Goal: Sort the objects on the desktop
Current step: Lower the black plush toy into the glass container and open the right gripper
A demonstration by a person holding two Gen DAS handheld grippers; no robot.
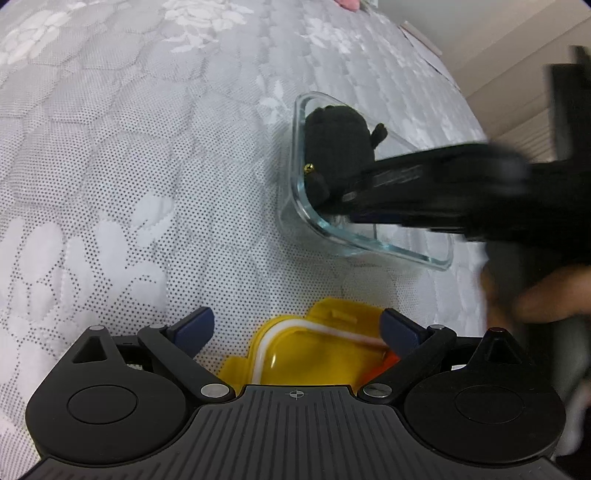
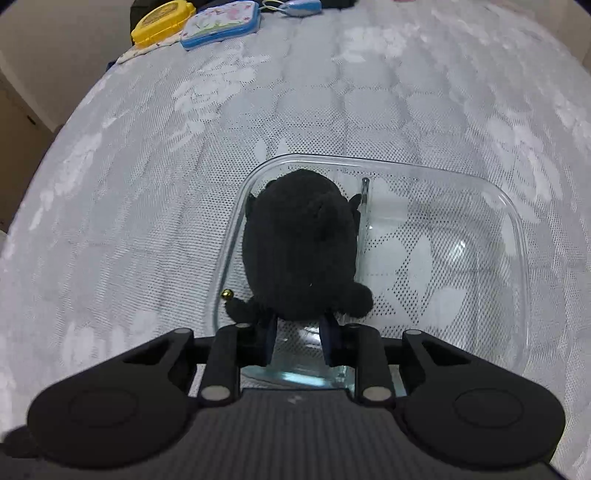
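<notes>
— Where's the black plush toy (image 2: 301,247)?

— Lying in the left compartment of the clear glass divided dish (image 2: 517,236), against its divider, on the grey quilted cover (image 2: 147,184).

— And the right gripper (image 2: 298,341)?

— Narrowed onto the toy's lower end, pads pressing it.

— The left gripper (image 1: 297,328)?

— Spread wide, holding nothing, above a yellow plastic lidded box (image 1: 314,354). A blue-edged floral pouch (image 2: 221,24) lies far off.
</notes>
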